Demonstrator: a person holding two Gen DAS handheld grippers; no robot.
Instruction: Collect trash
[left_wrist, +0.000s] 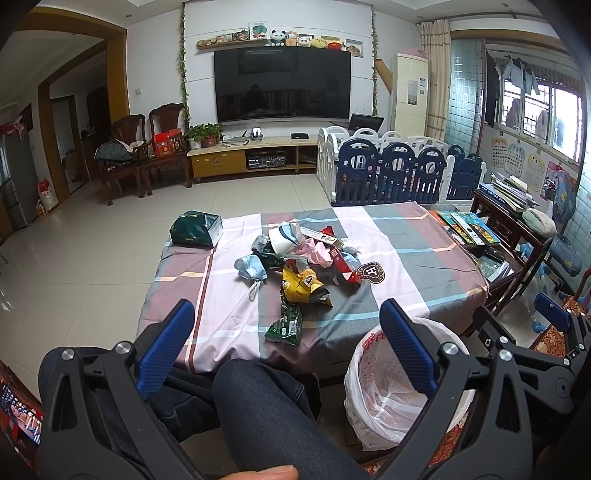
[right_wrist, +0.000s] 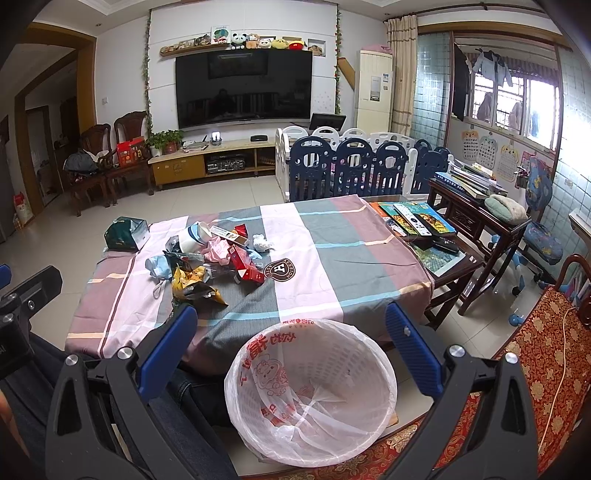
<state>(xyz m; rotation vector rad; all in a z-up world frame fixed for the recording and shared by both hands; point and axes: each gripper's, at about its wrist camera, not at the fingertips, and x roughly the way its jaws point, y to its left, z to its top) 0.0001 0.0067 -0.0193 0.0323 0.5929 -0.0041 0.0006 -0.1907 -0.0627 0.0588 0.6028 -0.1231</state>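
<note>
- Trash bin (right_wrist: 310, 391), lined with a white plastic bag, stands nearest of all, on the floor against the near edge of the table (right_wrist: 332, 266).
- Left gripper (left_wrist: 286, 350) and right gripper (right_wrist: 291, 352) hang near the seated person's knee (left_wrist: 258, 402), jaws wide apart, gripping nothing.
- Farther off, the trash pile (left_wrist: 299, 262) of wrappers, a blue face mask (left_wrist: 251, 269) and a red box (right_wrist: 247, 267) lies on the striped cloth, left of centre.
- Beyond it, a green tissue box (left_wrist: 195, 229) sits at the far left corner.

Both wrist views face the table (left_wrist: 406, 258) from nearby.
</note>
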